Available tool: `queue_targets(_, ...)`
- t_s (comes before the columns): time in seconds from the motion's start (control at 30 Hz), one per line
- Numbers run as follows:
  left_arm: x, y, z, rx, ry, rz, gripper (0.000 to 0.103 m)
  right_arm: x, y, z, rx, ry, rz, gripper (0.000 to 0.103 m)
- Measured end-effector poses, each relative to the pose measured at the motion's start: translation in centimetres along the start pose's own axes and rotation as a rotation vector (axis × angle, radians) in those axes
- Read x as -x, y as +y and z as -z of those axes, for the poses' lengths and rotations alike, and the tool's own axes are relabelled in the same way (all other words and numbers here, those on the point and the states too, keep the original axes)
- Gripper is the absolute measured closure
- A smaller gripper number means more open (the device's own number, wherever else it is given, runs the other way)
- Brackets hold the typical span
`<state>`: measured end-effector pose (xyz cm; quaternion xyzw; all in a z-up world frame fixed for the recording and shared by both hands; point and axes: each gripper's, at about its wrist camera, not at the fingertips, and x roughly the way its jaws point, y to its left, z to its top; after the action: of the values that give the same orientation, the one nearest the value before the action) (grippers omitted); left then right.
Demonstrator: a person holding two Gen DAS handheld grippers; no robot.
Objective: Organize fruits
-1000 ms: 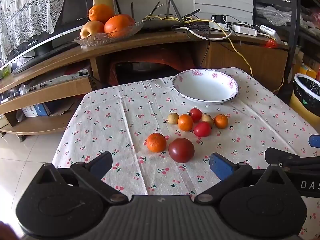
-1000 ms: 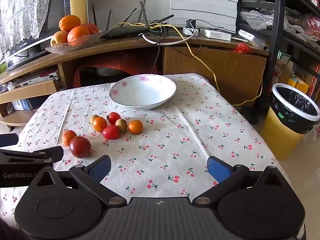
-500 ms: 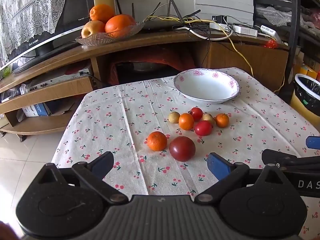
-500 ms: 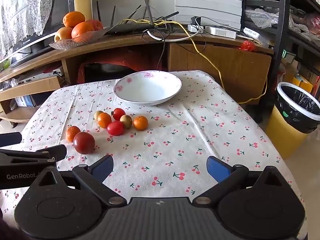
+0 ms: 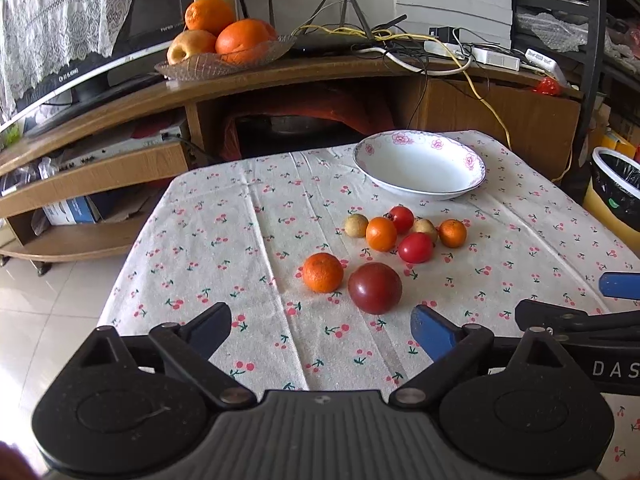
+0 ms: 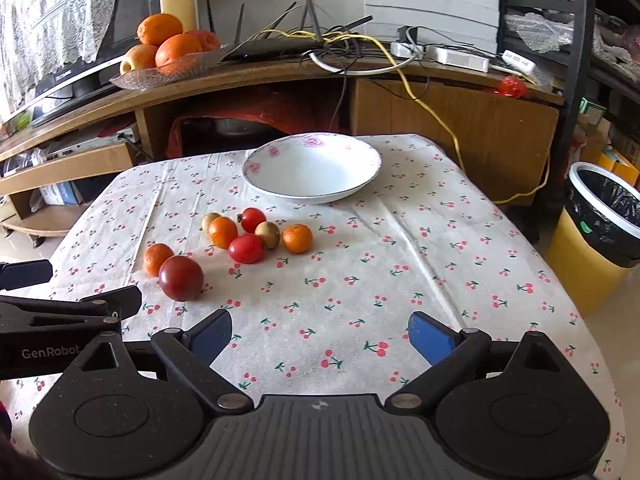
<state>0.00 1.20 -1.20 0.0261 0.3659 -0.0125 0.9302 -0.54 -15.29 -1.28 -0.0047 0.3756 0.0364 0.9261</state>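
Note:
Several small fruits lie on the cherry-print tablecloth (image 5: 224,240): a dark red tomato (image 5: 374,288), an orange mandarin (image 5: 322,272) beside it, and a cluster of mandarins, red tomatoes (image 5: 415,247) and brownish fruits behind. An empty white bowl (image 5: 420,168) with pink flowers stands beyond them. My left gripper (image 5: 320,328) is open and empty, just short of the dark tomato. My right gripper (image 6: 320,330) is open and empty over bare cloth, right of the dark tomato (image 6: 181,278); the bowl (image 6: 312,168) is ahead.
A glass dish of oranges and an apple (image 5: 216,40) sits on the wooden TV stand behind the table, with cables and a router. A yellow bin with a black liner (image 6: 600,220) stands right of the table. The table's left edge drops to tiled floor.
Both grippers have edged forward toward the fruits, which look slightly larger. Nothing on the table has moved; both grippers stay open.

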Motion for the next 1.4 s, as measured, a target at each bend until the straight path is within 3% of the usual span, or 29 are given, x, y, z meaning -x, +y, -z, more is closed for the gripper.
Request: queue_targets(1.4,-0.2,0.9,0.8,-0.028,0.004,-0.021,0.003,-1.1,1.3,0.0,0.029,0.028,-0.027,0.014)
